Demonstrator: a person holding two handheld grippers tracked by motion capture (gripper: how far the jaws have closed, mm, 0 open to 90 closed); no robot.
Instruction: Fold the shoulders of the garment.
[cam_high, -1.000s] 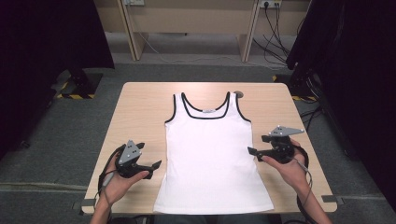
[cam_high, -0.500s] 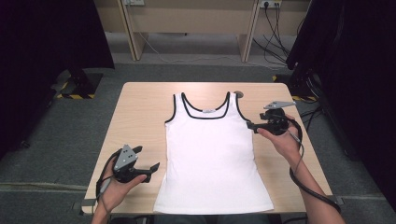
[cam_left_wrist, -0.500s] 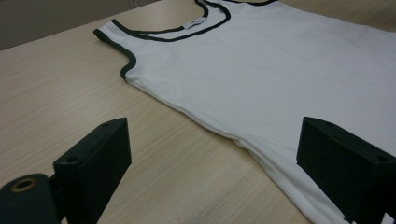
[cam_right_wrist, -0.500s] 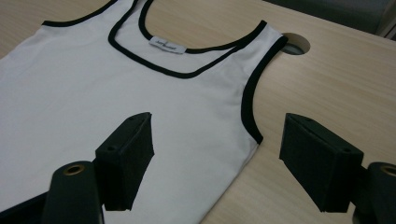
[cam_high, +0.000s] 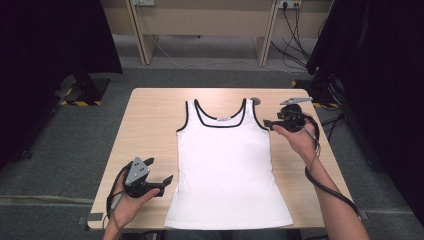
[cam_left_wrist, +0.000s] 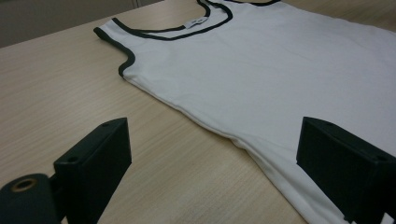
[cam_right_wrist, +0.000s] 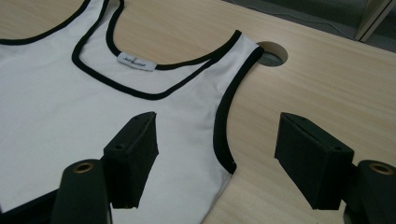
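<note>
From the high view we see a white tank top (cam_high: 227, 165) with black trim lying flat along the middle of the wooden table (cam_high: 150, 130), straps toward the far edge and hem at the near edge. Our left gripper (cam_high: 167, 181) hovers just beside the top's lower left side, jaws apart and holding nothing; our right gripper (cam_high: 267, 122) sits just beside the top's right armhole. In the left gripper view, the two black jaws stand wide apart above the table, the top's side seam (cam_left_wrist: 224, 135) running between them untouched. In the right gripper view, the jaws have just been closing a little yet remain well apart, the top's black-edged armhole (cam_right_wrist: 223, 135) lying between them unpinched, a round cable hole (cam_right_wrist: 273, 55) beyond the strap.
</note>
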